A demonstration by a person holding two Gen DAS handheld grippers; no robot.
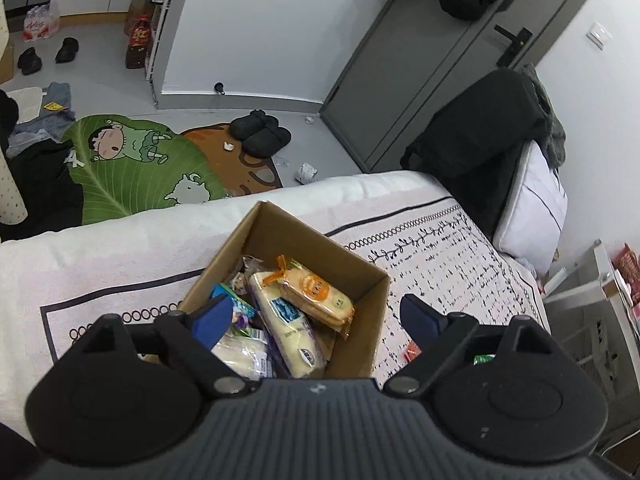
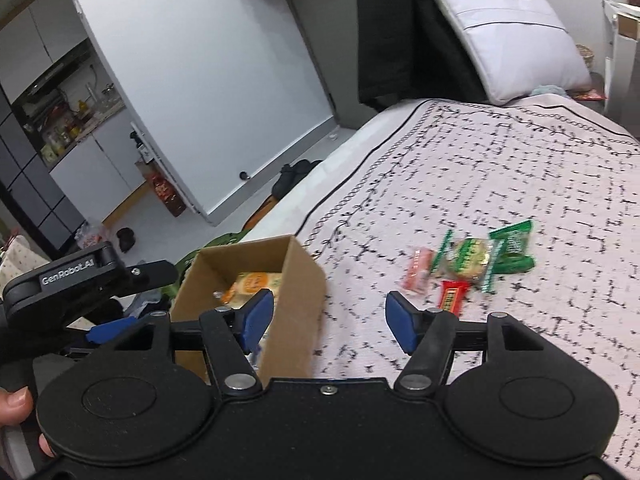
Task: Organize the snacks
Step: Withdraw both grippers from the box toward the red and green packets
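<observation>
While both pairs of tongs stand open and carry nothing, the work seems to be between two pickups. The left gripper point(image 1: 320, 314), black with blue pads, hangs over the open brown cardboard box point(image 1: 362, 266), its jaws spread wide, one pad above the contents and the other outside the box wall. No packet is between them. The right gripper point(image 2: 326, 326) is also apart at the jaws, with only the patterned white bedspread point(image 2: 520, 168) and the box corner between its pads.

Inside the box lie several snacks, among them an orange cracker packet point(image 1: 316, 294) on top of a long pale wrapped bar point(image 1: 286, 326). Out on the bedspread, well apart from the box, a small group is not yet collected: green-wrapped packets point(image 2: 510, 246), a pink packet point(image 2: 418, 270) and a red candy bar point(image 2: 452, 296).

I judge that the next move belongs to the right gripper: reach toward the red bar, which is nearest, come down around it, and close gently because the wrappers are thin and slippery.
</observation>
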